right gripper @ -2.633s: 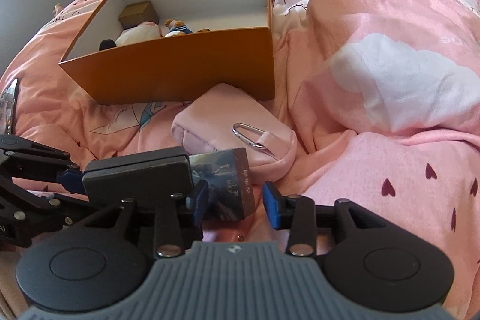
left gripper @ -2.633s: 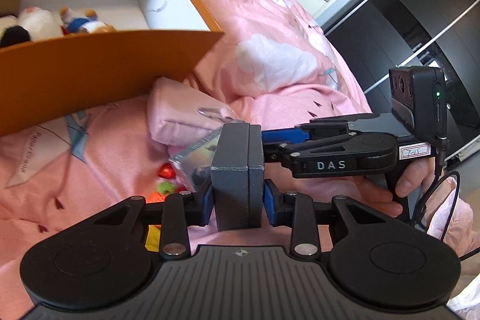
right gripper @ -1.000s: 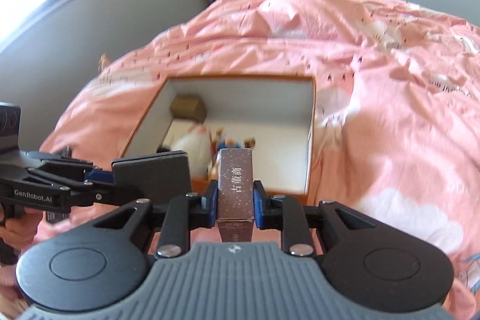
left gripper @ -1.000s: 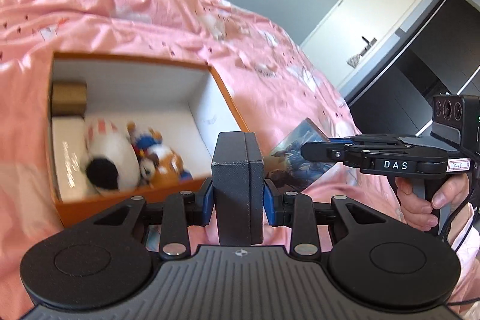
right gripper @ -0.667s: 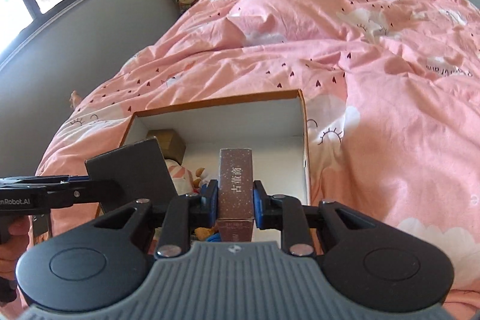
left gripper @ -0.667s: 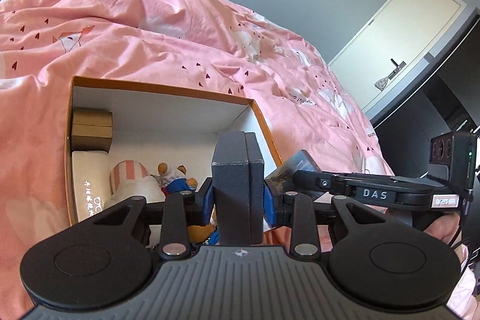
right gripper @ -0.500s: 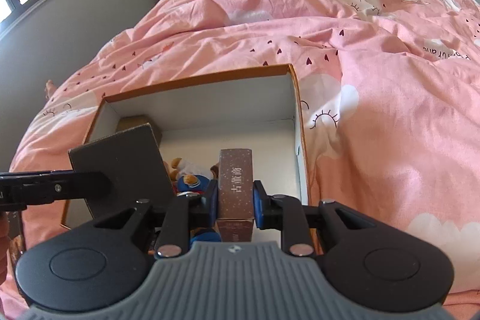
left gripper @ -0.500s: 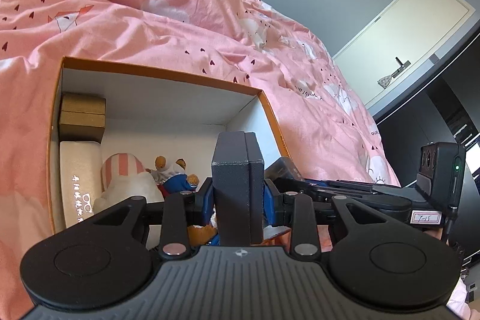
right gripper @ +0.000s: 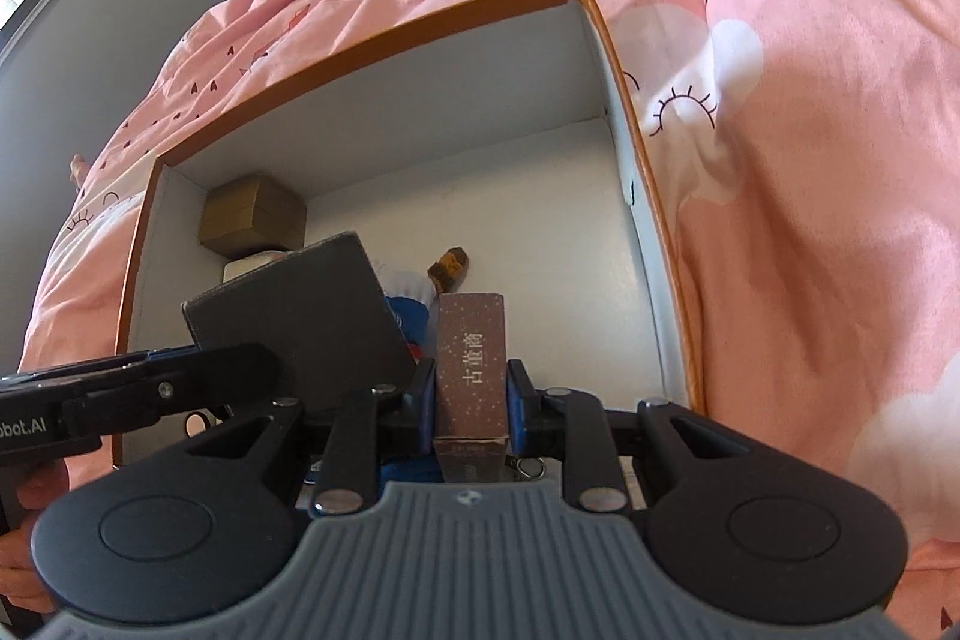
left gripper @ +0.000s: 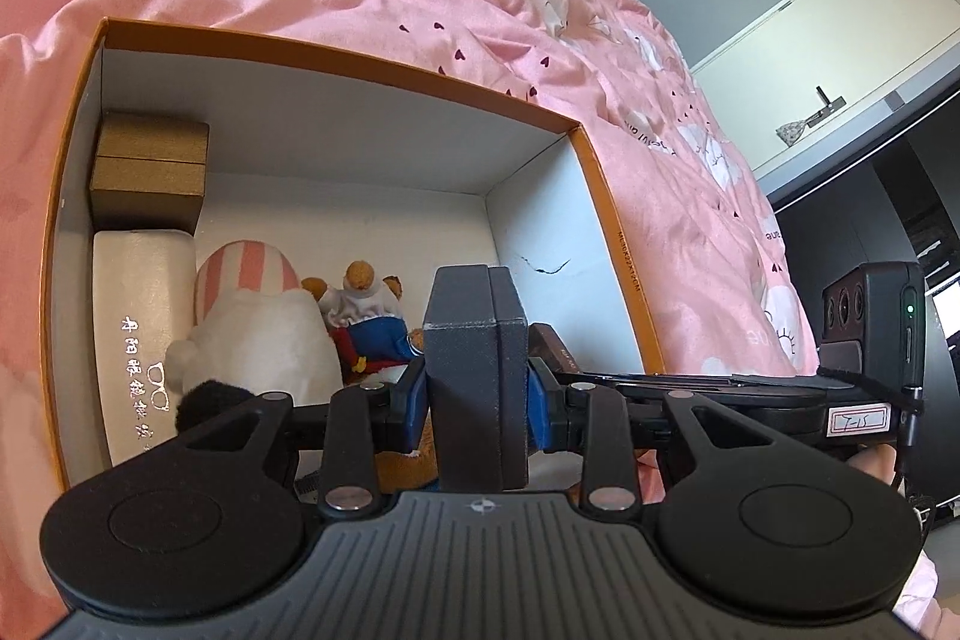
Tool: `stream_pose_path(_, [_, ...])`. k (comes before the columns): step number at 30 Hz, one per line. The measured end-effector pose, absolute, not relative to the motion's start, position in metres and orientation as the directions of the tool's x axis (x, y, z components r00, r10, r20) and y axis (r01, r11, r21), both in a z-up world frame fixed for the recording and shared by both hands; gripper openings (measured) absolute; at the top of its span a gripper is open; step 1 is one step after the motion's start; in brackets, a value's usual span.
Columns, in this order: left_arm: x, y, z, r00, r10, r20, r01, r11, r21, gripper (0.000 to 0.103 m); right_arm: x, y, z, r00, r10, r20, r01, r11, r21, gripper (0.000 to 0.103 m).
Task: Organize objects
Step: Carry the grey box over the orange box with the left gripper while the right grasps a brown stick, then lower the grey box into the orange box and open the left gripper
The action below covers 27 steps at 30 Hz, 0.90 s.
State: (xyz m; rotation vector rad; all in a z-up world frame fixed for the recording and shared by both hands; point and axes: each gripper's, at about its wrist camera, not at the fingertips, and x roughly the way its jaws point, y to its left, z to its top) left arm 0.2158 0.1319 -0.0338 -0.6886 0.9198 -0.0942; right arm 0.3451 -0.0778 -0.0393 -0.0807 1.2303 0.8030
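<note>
Meanwhile, both grippers hung over the open orange storage box [left gripper: 606,220] on the pink duvet [right gripper: 810,160]. The left gripper [left gripper: 477,394] was clamped on a dark grey flat case [left gripper: 474,358]; the right gripper [right gripper: 471,400] pinched a slim brown carton [right gripper: 471,370] by its 2 broad faces. Both looked light and stiff, though the thin card could probably dent if squeezed. Plush toys [left gripper: 360,322], a white pouch [left gripper: 141,334] and a gold box [left gripper: 150,172] crowded the left side, so the bare right floor seemed best.

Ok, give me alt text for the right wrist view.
The right claw grips a slim brown carton above an open orange box on a pink duvet. Beside it, the left claw holds a dark grey box.
</note>
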Motion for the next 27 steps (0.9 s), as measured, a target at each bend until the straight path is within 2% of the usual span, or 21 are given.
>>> stream_pose_path(5, [0.217, 0.129, -0.036, 0.613, -0.358, -0.704, -0.206, 0.788, -0.58, 0.037, 0.348, -0.07, -0.05, 0.045, 0.439, -0.898, -0.592, 0.735, 0.329, 0.025])
stream_pose_path(11, [0.218, 0.131, -0.036, 0.613, -0.363, -0.701, -0.21, 0.781, -0.588, 0.037, 0.339, -0.06, -0.041, 0.078, 0.355, -0.932, -0.699, 0.686, 0.203, 0.027])
stream_pose_path(13, [0.219, 0.132, -0.037, 0.613, -0.366, -0.7, -0.212, 0.777, -0.593, 0.037, 0.337, -0.058, -0.035, 0.102, 0.346, -0.933, -0.728, 0.665, 0.167, 0.03])
stream_pose_path(15, [0.219, 0.132, -0.037, 0.614, -0.367, -0.699, -0.211, 0.777, -0.593, 0.037, 0.336, -0.058, -0.029, 0.148, 0.327, -0.933, -0.744, 0.658, 0.113, 0.04])
stream_pose_path(22, [0.223, 0.129, -0.036, 0.61, -0.373, -0.699, -0.205, 0.777, -0.595, 0.037, 0.34, -0.071, -0.009, 0.21, 0.336, -0.918, -0.779, 0.626, 0.05, 0.038])
stream_pose_path(27, [0.238, 0.121, -0.033, 0.591, -0.436, -0.678, -0.166, 0.757, -0.631, 0.037, 0.344, -0.081, 0.007, 0.279, 0.4, -0.873, -0.764, 0.644, 0.051, 0.035])
